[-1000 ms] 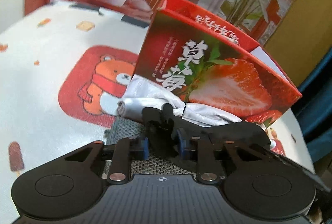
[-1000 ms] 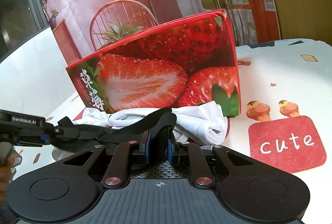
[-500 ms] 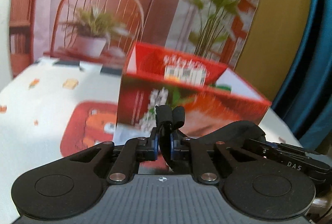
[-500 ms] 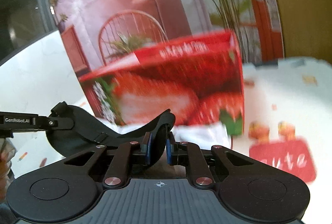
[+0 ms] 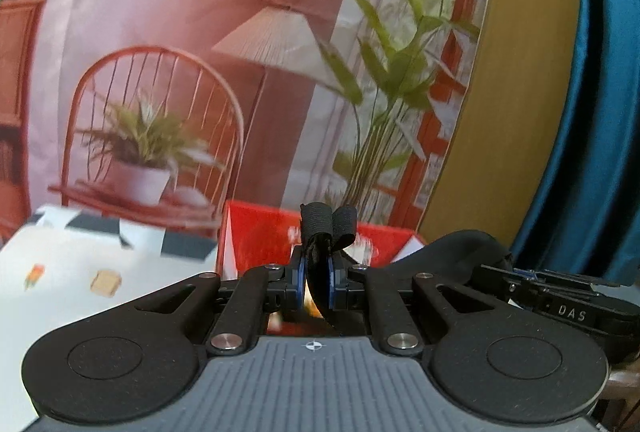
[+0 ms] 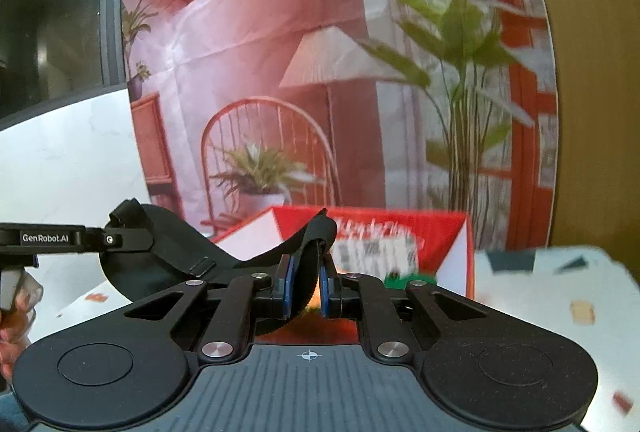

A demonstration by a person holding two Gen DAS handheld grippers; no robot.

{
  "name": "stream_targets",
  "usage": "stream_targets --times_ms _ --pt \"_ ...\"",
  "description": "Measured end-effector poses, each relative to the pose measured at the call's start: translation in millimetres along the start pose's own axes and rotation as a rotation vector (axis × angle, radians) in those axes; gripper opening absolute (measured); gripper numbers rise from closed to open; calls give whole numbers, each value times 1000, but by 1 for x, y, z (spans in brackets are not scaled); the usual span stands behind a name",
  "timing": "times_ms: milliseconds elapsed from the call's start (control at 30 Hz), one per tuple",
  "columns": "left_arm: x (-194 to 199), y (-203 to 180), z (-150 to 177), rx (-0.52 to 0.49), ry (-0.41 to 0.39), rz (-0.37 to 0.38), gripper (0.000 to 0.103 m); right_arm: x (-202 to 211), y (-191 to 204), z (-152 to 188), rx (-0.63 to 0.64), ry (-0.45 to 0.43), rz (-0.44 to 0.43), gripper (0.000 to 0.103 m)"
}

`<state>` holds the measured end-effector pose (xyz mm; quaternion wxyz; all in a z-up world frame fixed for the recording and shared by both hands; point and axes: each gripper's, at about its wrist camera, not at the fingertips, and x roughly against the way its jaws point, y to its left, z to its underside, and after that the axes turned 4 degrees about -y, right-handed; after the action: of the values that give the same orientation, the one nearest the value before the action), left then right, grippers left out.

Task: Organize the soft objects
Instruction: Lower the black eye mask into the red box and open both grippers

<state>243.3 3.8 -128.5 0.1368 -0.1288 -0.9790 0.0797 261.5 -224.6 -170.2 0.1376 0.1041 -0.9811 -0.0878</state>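
I have lifted the black eye mask point(image 6: 180, 252) clear of the surface since a second ago — the red strawberry box point(image 6: 400, 228) now sits ahead and below both hand-held grippers, its open top in view, so I judge a drop into it comes next. My left hand-held gripper point(image 5: 316, 282) is nearly closed, pinching one strap end; my right hand-held gripper point(image 6: 306, 286) likewise clamps the other end, the mask slung between them.

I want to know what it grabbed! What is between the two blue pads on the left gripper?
A black elastic strap, folded over and pinched by the left gripper, seen in the left wrist view.
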Motion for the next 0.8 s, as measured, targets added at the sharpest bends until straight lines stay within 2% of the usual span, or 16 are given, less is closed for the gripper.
stream_targets --times_ms 100,167,433,600,800 --pt "-25 -3 -11 -30 9 -8 11 -20 -5 -10 24 8 20 12" --pt "-48 -5 -14 -54 48 -12 11 -36 -9 -13 44 24 40 12" --pt "-131 -4 0 -12 329 42 11 -100 -29 1 41 202 82 11" --pt "-146 -4 18 -50 410 29 11 -117 -29 16 58 312 71 10" --pt "-151 -1 24 -68 456 16 11 -124 -35 25 3 361 76 8"
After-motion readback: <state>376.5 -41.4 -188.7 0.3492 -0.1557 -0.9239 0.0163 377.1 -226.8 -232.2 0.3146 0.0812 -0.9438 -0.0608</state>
